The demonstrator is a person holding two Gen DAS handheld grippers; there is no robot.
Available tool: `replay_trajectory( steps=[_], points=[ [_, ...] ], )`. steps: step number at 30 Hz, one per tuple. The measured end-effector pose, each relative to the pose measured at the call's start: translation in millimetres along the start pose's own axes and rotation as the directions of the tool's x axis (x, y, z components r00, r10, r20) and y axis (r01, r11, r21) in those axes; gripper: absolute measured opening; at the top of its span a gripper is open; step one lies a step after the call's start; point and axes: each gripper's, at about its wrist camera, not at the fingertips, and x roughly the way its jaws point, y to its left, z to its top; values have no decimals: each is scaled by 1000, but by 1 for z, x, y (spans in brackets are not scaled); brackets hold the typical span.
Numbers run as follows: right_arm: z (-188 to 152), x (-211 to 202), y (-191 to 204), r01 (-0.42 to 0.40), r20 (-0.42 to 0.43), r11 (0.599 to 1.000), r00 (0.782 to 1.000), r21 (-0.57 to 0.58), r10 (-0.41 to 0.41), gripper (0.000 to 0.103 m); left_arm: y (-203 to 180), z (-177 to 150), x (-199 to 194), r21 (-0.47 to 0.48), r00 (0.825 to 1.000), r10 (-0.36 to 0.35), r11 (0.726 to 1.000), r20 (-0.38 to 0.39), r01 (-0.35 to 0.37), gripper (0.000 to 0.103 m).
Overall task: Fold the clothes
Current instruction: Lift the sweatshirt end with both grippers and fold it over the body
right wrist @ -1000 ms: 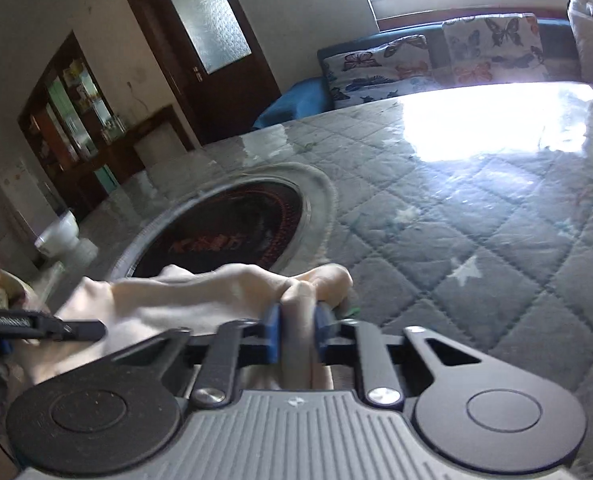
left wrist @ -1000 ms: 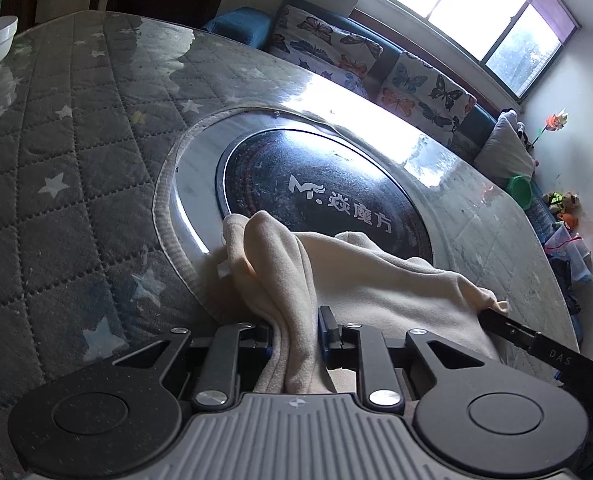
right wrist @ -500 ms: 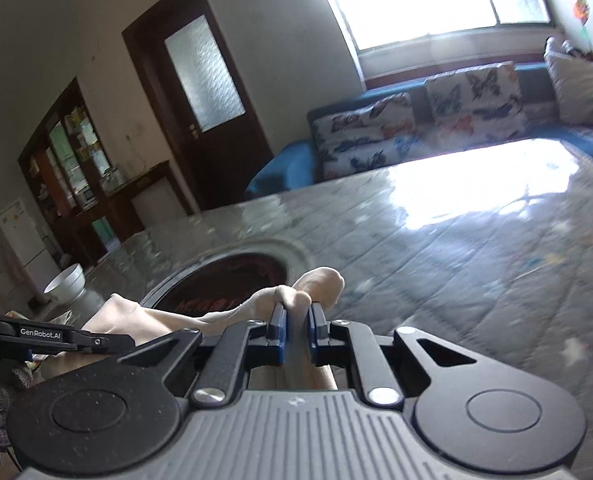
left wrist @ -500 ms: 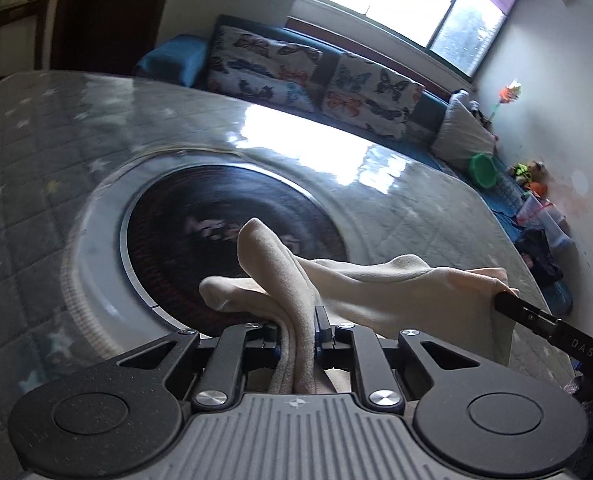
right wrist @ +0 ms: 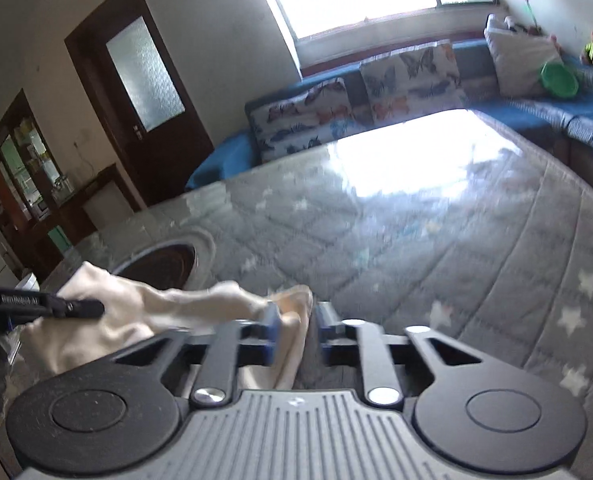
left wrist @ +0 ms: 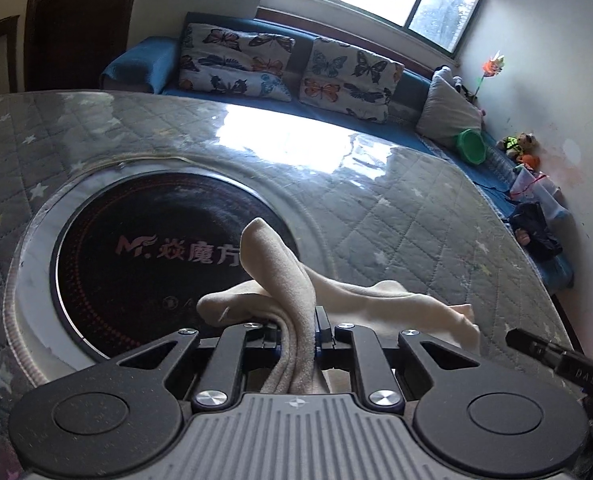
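The cream garment hangs stretched above the desk, near the dark round hob. The left gripper pinches it tight; the right gripper has fingers parted, cloth slack between. Re-grip before lowering evenly, I'd say.

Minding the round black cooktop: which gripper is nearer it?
Left. Left gripper hangs at the near edge of the cooktop; right gripper sits farther off, cooktop ahead-left of it.
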Motion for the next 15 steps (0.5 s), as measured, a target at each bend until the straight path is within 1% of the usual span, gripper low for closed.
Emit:
replay_trajectory(
  steps=[5, 6, 9, 10, 11, 12, 15],
  points=[
    [-7, 27, -1, -49, -38, 999, 998, 20, 50, 37, 9, -2, 2, -14, 1000, 16, 1000, -17, -17, 15],
    [-8, 33, 2, -45, -47, 999, 998, 14, 46, 37, 10, -2, 2, -14, 1000, 17, 1000, -19, -17, 15],
    [-15, 41, 12, -48, -36, 999, 998, -11, 47, 37, 11, -4, 3, -17, 999, 21, 1000, -25, -21, 15],
    [-17, 44, 14, -56, -34, 998, 998, -11, 56, 34, 12, -4, 3, -18, 999, 23, 1000, -27, -23, 15],
    [-18, 46, 16, -65, -32, 998, 997, -11, 64, 22, 11, -4, 3, -18, 999, 23, 1000, -28, -24, 15],
    [-18, 49, 19, -72, -40, 997, 997, -12, 72, 16, 11, -4, 2, -17, 999, 22, 1000, -27, -23, 15],
    [-15, 42, 23, -92, -23, 996, 995, 2, 92, 13, 6, -2, -2, -9, 1000, 12, 1000, -18, -12, 15]
  ],
)
